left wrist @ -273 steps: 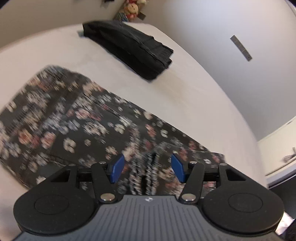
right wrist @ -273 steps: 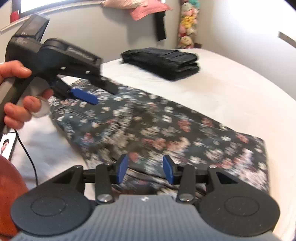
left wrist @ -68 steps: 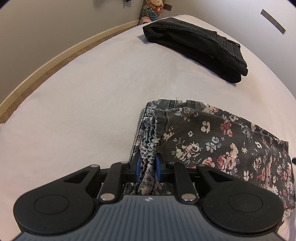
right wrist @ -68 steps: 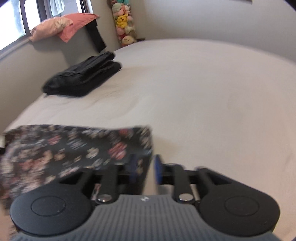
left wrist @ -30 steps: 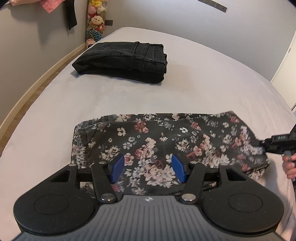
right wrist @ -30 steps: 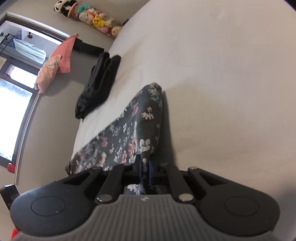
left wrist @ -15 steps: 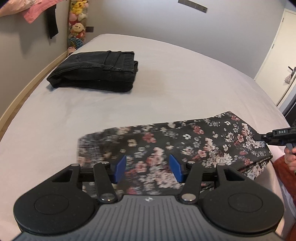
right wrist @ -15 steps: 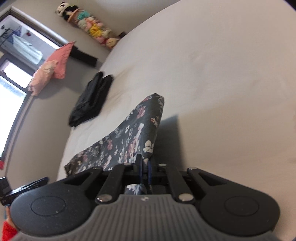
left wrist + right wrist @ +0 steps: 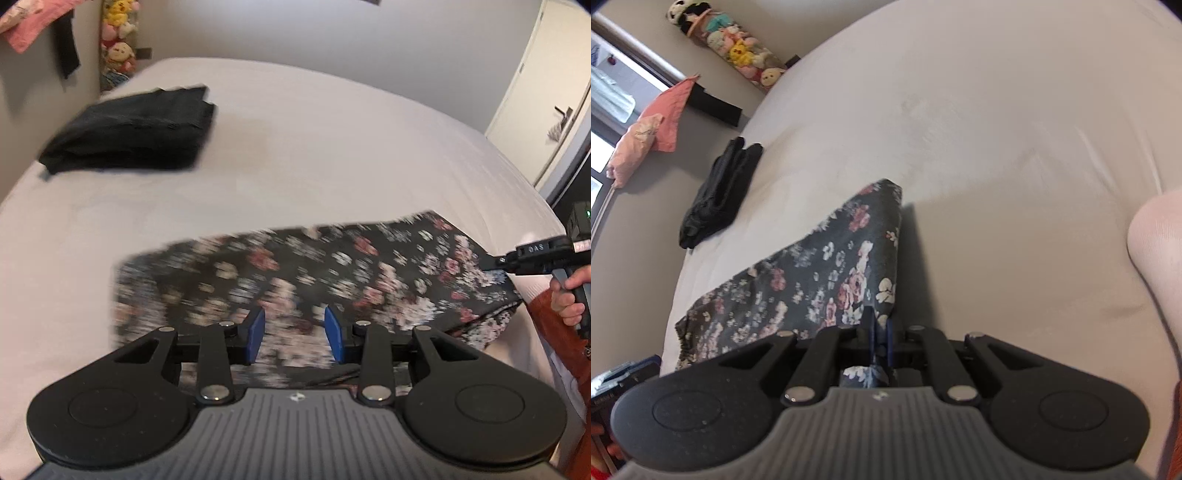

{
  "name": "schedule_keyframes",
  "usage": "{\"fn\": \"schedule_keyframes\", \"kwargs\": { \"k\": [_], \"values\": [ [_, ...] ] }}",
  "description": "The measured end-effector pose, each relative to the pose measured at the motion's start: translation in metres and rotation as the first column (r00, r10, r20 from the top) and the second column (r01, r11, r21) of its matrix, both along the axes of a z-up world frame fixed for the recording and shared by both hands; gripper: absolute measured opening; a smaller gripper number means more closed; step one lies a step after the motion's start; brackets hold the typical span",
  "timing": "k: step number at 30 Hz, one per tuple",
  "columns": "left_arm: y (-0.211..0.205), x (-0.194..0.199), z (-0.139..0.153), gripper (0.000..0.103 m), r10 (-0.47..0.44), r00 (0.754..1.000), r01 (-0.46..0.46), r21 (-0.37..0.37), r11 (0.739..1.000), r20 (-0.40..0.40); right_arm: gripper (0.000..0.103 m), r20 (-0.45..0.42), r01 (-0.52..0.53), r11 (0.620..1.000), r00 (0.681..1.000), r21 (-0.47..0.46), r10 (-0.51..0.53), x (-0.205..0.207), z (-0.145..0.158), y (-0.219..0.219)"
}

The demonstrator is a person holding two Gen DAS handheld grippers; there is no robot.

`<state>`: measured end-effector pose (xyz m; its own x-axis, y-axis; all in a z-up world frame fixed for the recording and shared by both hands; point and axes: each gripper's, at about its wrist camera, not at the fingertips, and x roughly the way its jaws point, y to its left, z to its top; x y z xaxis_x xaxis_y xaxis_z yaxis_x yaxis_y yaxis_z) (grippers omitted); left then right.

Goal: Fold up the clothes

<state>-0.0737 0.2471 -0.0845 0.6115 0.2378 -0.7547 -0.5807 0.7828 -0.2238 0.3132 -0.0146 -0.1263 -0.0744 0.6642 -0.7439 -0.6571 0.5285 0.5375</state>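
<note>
A dark floral garment (image 9: 332, 266) lies folded on the white bed (image 9: 332, 147), motion-blurred in the left wrist view. My left gripper (image 9: 294, 334) hovers over its near edge. Its jaws are closing, and the blue pads (image 9: 255, 334) still stand apart without pressing on the cloth seen between them. My right gripper (image 9: 881, 334) is shut on a corner of the floral garment (image 9: 831, 273) and holds that corner raised off the sheet. It also shows as the right gripper (image 9: 495, 263) at the garment's right end, held by a person's hand (image 9: 569, 295).
Folded black jeans (image 9: 133, 129) lie at the far left of the bed, also seen as black jeans (image 9: 720, 188). Plush toys (image 9: 118, 48) stand against the wall behind the bed. A door (image 9: 546, 110) is at the right. A pale rounded shape (image 9: 1156, 236) sits at the bed's right.
The left gripper's jaws have narrowed and it has slid sideways along the garment's near edge. The right gripper has lifted its corner slightly, still shut on it.
</note>
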Motion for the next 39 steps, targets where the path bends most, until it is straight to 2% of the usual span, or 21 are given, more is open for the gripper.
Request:
{"fn": "schedule_keyframes", "kwargs": {
  "k": [2, 6, 9, 12, 14, 19, 22, 24, 26, 28, 31, 36, 39],
  "values": [
    [-0.015, 0.016, -0.012, 0.034, -0.02, 1.0, 0.02, -0.016, 1.0, -0.007, 0.007, -0.013, 0.011, 1.0, 1.0, -0.006, -0.011, 0.002, -0.008, -0.002],
    [-0.04, 0.046, -0.036, 0.032, -0.01, 0.999, 0.011, 0.025, 1.0, -0.041, 0.009, -0.021, 0.024, 0.999, 0.999, -0.021, -0.025, 0.003, -0.021, 0.0],
    [-0.044, 0.054, -0.052, 0.031, -0.001, 0.999, 0.0, -0.019, 1.0, -0.046, 0.017, -0.017, 0.028, 0.999, 0.999, -0.037, -0.029, 0.001, -0.027, 0.002],
    [-0.05, 0.058, -0.058, 0.031, -0.001, 0.994, 0.004, 0.036, 0.999, -0.106, 0.028, -0.023, 0.044, 0.998, 0.999, -0.034, -0.044, 0.001, -0.031, 0.0],
    [-0.05, 0.06, -0.065, 0.03, -0.004, 0.993, 0.007, 0.029, 1.0, -0.12, 0.035, -0.04, 0.055, 0.998, 0.998, -0.024, -0.056, 0.002, -0.035, -0.006],
    [-0.047, 0.062, -0.074, 0.026, 0.011, 0.99, -0.011, 0.003, 1.0, -0.142, 0.035, -0.112, 0.071, 0.997, 0.991, 0.023, -0.068, -0.004, -0.048, -0.015],
    [-0.046, 0.064, -0.076, 0.025, 0.013, 0.988, -0.013, -0.001, 1.0, -0.155, 0.035, -0.102, 0.052, 0.998, 0.994, 0.037, -0.048, -0.014, -0.05, -0.011],
    [-0.045, 0.064, -0.077, 0.025, 0.012, 0.987, -0.013, -0.003, 1.0, -0.158, 0.03, -0.091, 0.05, 0.998, 0.995, 0.037, -0.047, -0.018, -0.05, -0.009],
    [-0.044, 0.066, -0.077, 0.025, 0.013, 0.988, -0.015, -0.009, 1.0, -0.157, 0.014, -0.093, 0.06, 0.997, 0.994, 0.043, -0.055, -0.019, -0.048, -0.009],
    [-0.043, 0.065, -0.079, 0.025, 0.014, 0.988, -0.016, -0.016, 1.0, -0.151, 0.009, -0.101, 0.069, 0.995, 0.993, 0.066, -0.062, -0.019, -0.044, -0.01],
    [-0.042, 0.065, -0.079, 0.024, 0.018, 0.989, -0.023, -0.026, 0.999, -0.147, 0.007, -0.101, 0.072, 0.992, 0.993, 0.107, -0.061, -0.021, -0.028, -0.013],
    [-0.043, 0.064, -0.08, 0.023, 0.02, 0.99, -0.024, -0.027, 0.999, -0.142, 0.006, -0.075, 0.034, 0.983, 0.997, 0.182, -0.02, -0.036, 0.016, -0.001],
    [-0.042, 0.061, -0.078, 0.023, 0.034, 0.992, -0.039, -0.039, 0.998, -0.119, 0.006, -0.038, -0.006, 0.983, 0.999, 0.182, 0.013, -0.049, 0.042, 0.012]
  ]
}}
